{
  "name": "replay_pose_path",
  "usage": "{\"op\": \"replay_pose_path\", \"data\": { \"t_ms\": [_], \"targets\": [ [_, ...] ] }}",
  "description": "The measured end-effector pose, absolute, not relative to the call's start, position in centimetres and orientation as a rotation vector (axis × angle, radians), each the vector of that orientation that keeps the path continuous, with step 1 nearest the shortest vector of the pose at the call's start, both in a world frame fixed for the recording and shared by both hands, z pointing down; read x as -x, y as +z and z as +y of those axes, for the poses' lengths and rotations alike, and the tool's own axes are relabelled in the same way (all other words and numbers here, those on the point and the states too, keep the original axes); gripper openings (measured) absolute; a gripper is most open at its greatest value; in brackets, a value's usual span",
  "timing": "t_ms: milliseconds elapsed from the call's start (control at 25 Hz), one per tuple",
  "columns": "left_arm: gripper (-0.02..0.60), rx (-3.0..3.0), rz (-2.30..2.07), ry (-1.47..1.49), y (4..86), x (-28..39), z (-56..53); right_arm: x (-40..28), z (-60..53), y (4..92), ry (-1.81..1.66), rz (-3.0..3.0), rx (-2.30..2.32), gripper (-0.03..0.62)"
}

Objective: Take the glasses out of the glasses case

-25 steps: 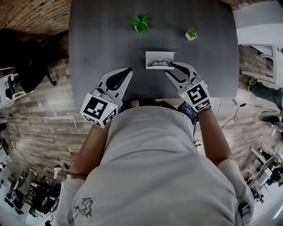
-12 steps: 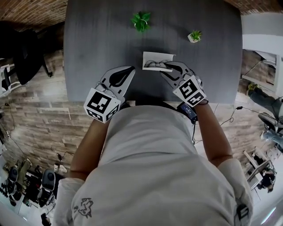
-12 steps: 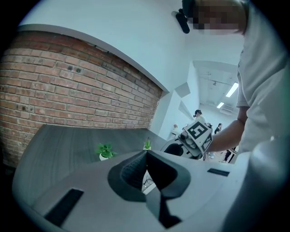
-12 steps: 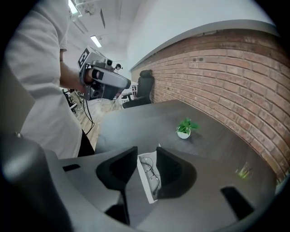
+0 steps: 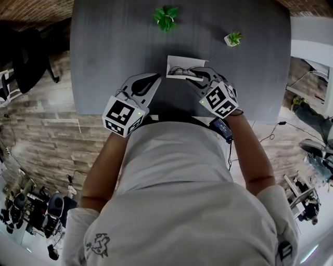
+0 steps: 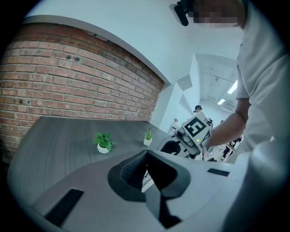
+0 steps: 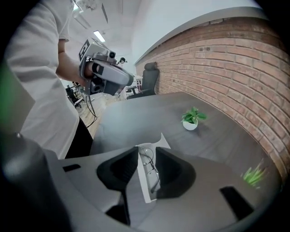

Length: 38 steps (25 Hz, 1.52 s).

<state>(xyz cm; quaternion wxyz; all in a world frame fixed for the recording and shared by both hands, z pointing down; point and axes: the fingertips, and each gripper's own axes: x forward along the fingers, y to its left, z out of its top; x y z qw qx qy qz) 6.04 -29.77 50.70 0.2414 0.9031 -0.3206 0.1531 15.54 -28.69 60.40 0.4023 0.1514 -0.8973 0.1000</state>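
Glasses (image 7: 149,163) in case (image 7: 145,186) between parted, just-closing right tongs (image 7: 146,152), clear only in right gripper view; left tongs (image 6: 146,153) clenched, empty.

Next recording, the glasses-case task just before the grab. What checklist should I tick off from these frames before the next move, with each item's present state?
1. Case open: ok. The white glasses case lies open on the dark grey table, with the thin wire-framed glasses inside.
2. Right gripper aligned: ok. The glasses show between its jaws.
3. Grip made: not ok. The jaws have just been closing but stand apart, pads off the frame.
4. Case braced: not ok. The left gripper is shut, empty, and left of the case, not gripping it.
5. Small potted plants out of the way: ok, farther back.
6. Jaw tips' height over the case: cannot tell.
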Motion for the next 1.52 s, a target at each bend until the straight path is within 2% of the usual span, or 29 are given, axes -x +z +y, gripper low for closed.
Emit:
{"op": "replay_pose_path", "data": {
  "t_ms": [640, 1520],
  "targets": [
    [0.012, -2.423, -0.81, 0.528, 55.8, -7.4, -29.0, -15.5, -28.5, 65.3, 0.213, -2.191, -0.277, 0.086],
    [0.011, -2.343, -0.844, 0.533, 57.7, -6.8, -27.8, -15.0, -28.6, 69.6, 0.063, -2.077, -0.123, 0.037]
  ]
}}
